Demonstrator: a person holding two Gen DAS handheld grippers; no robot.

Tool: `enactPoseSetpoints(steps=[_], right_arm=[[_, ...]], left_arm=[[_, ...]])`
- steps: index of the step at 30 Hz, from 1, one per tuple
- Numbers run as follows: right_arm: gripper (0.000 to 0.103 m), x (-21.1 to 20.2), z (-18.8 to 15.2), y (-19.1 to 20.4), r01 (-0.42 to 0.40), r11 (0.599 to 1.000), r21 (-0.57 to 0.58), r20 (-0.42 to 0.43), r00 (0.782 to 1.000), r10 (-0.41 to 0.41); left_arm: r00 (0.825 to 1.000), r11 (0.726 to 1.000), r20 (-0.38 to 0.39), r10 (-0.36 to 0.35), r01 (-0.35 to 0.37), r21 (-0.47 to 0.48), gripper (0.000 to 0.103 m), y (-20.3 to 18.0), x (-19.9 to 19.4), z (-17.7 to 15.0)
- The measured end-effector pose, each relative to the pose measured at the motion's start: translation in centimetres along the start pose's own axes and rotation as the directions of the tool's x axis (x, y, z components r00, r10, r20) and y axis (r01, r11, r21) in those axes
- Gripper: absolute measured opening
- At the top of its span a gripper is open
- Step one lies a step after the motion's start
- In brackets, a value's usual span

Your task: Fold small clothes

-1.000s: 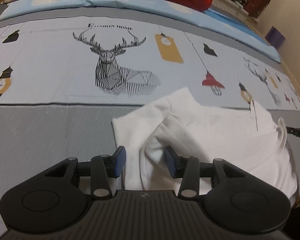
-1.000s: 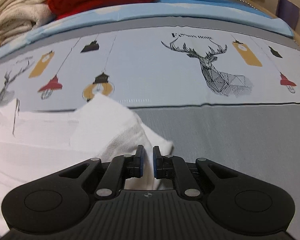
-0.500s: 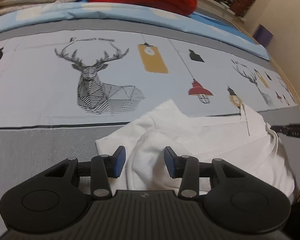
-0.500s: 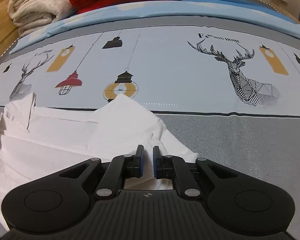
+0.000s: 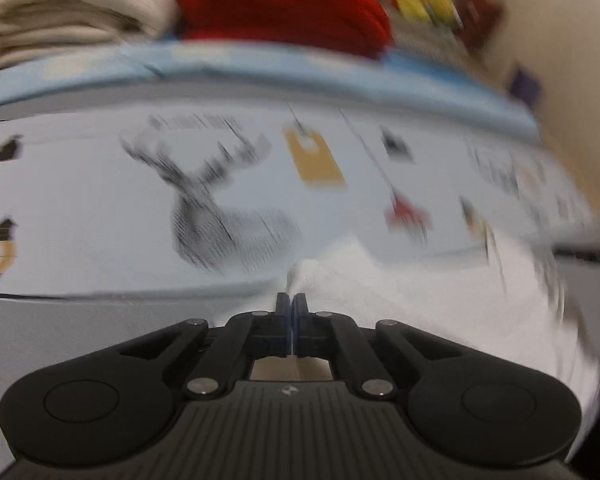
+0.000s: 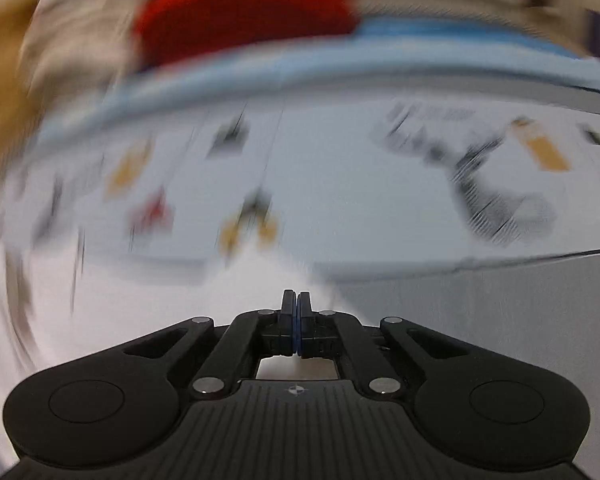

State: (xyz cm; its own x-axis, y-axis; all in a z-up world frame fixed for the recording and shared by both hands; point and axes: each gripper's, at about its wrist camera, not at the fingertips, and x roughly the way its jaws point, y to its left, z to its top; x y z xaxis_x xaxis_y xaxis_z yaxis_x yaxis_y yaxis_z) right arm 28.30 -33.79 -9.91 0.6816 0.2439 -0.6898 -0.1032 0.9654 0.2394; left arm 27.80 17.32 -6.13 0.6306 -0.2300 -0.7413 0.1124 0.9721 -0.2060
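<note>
Both wrist views were smeared with motion blur, so I read only the broad shapes. The bed sheet (image 5: 100, 208) filled most of what I could see: a pale panel printed with a line-drawn deer (image 5: 204, 208), hanging lamps and yellow tags, a grey band nearer to me, and a light blue strip (image 5: 260, 68) along the far edge. On the far side sat a red blanket (image 5: 284, 4) with a cream folded blanket (image 5: 68, 4) to its left; in the right wrist view the same red mass (image 6: 240, 12) showed far and left of centre.

The white garment (image 5: 440, 300) lay on the near part of the sheet, spreading right from my left gripper (image 5: 292, 304). In the right wrist view that white cloth (image 6: 120, 304) ran off to the left of my right gripper (image 6: 296, 304).

My left fingers (image 5: 282, 312) had just snapped together, jaws with almost no gap between the blue pads, and a small peak of white fabric stood up right at their tips. It looked pinched there, though the blur kept me from being sure how much cloth they had. My right fingers (image 6: 305, 312) were pressed together too, at the white cloth's right edge; whether any fabric was caught between those pads, I could not tell.
</note>
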Motion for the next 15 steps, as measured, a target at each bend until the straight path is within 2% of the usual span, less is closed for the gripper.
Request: enactPoseSetpoints(steps=[2,3,5,7,8,10,12,15], right_arm=[[0.000,-0.7,0.8,-1.5,0.064,0.988,0.137,0.070,0.995,-0.074],[0.000,-0.5,0.8,-2.3,0.080,0.979,0.189,0.058,0.994,-0.092],[0.000,0.4,0.6,-3.4,0.098,0.963,0.253,-0.008,0.995,-0.100],[0.004,0.5,0.5,-3.6,0.120,0.962,0.246,-0.039,0.993,-0.113],[0.004,0.5,0.5,-3.8,0.094,0.965,0.246,-0.042,0.995,-0.086],[0.020,0.3,0.2,-4.1,0.046,0.968,0.247,-0.061,0.998,-0.032],[0.030,0.6,-0.2,-3.9,0.037,0.972,0.232,-0.092,0.996,-0.015],[0.031,1.5,-0.9,-3.2,0.049,0.982,0.181,-0.165,0.986,-0.019]], left_arm=[[0.999,0.995,0.039,0.021,-0.017,-0.102,0.000,1.5,-0.2,0.4],[0.999,0.992,0.014,0.047,-0.045,-0.116,0.000,1.7,0.3,0.3],[0.997,0.994,-0.064,0.047,-0.053,-0.094,0.001,1.4,1.6,-0.1],[0.994,0.994,-0.097,0.058,-0.066,-0.083,0.003,1.0,2.1,-0.4],[0.993,0.994,-0.102,0.056,-0.065,-0.086,0.003,1.1,2.2,-0.4],[0.993,0.991,-0.112,0.030,-0.044,-0.123,0.009,1.5,2.3,-0.4],[0.992,0.986,-0.128,0.017,-0.038,-0.161,0.017,2.2,2.6,-0.4],[0.989,0.984,-0.149,0.021,-0.047,-0.171,0.030,2.4,3.2,-0.6]])
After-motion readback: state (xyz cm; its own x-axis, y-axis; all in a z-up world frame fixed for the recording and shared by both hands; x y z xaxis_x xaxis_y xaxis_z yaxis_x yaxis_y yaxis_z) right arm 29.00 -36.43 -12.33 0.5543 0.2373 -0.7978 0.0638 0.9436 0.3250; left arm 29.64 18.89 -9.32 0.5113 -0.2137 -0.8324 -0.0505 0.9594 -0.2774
